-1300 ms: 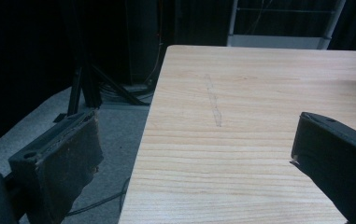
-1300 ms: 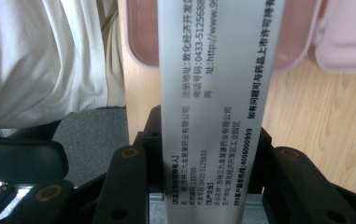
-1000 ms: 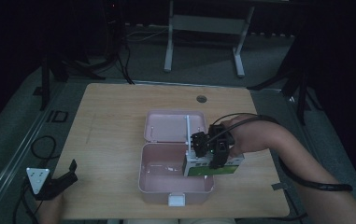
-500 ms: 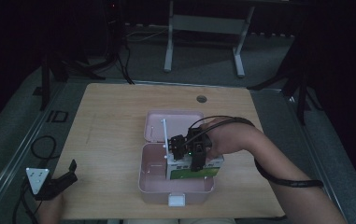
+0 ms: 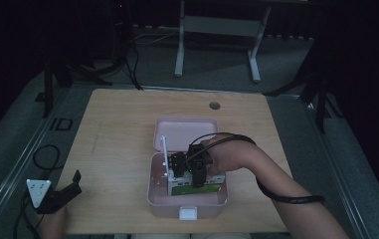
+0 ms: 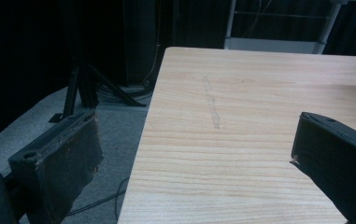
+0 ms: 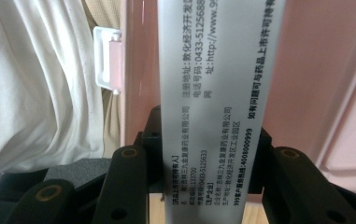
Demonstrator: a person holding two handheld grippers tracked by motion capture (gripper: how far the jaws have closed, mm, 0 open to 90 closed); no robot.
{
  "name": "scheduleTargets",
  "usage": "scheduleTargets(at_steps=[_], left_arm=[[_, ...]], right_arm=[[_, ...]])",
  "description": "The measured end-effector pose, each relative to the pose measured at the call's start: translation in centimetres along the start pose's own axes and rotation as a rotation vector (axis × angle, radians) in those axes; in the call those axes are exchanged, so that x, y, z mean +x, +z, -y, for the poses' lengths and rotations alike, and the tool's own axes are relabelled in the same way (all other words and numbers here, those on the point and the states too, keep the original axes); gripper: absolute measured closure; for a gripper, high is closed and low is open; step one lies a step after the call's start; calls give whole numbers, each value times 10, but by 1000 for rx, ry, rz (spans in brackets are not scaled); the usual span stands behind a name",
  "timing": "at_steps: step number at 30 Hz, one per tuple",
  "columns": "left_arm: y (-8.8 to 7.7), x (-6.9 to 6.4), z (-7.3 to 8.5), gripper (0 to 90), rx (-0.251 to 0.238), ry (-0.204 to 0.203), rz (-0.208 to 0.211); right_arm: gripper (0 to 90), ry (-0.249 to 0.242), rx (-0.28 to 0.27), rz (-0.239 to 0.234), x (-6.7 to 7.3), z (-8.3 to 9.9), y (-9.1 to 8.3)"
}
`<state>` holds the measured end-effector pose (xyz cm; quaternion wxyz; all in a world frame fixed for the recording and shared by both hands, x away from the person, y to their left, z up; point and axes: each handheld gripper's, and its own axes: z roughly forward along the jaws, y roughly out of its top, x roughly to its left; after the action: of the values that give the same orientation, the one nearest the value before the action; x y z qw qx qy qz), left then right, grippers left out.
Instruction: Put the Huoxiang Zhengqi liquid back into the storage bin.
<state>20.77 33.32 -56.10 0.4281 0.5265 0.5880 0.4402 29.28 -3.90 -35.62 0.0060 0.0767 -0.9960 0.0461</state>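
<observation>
Carton: a white carton [image 7: 213,93] with a green face and printed black text, clamped between the jaws of the right gripper [image 5: 197,172]; it sits low inside the pink box [image 5: 157,191], toward its right half.
Right gripper: jaws pressed on both long sides of the carton, pointing down into the box; the hand [image 5: 229,157] comes in from the right, a black cable looping over the wrist.
Box: open, its lid [image 5: 184,132] lying flat behind it; a white latch [image 5: 187,213] sits on the front wall, at the table's near edge.
Left gripper: it [image 5: 57,194] rests at the near left corner of the table, well apart from the box; jaws wide apart, nothing between them, bare wood ahead.
Table: light wood [image 5: 117,129], with a round grommet [image 5: 215,105] near the far edge.
Person: white cloth [image 7: 40,84] shows beyond the box wall in the right gripper view.
</observation>
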Motion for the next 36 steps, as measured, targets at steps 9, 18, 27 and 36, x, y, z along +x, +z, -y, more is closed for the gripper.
scheduleTargets(at_steps=[9, 18, 27, 36], left_arm=[[0, -1, 0, 20, 6, 12, 2], [1, -1, 0, 20, 4, 13, 0], [1, -2, 0, 20, 7, 15, 1], [1, -2, 0, 20, 10, 20, 1]], right_arm=[[631, 18, 10, -26, -5, -5, 28], [631, 38, 30, -54, -8, -5, 57], [631, 53, 59, -69, -9, -1, 80], [630, 49, 60, -82, -10, 1, 96]])
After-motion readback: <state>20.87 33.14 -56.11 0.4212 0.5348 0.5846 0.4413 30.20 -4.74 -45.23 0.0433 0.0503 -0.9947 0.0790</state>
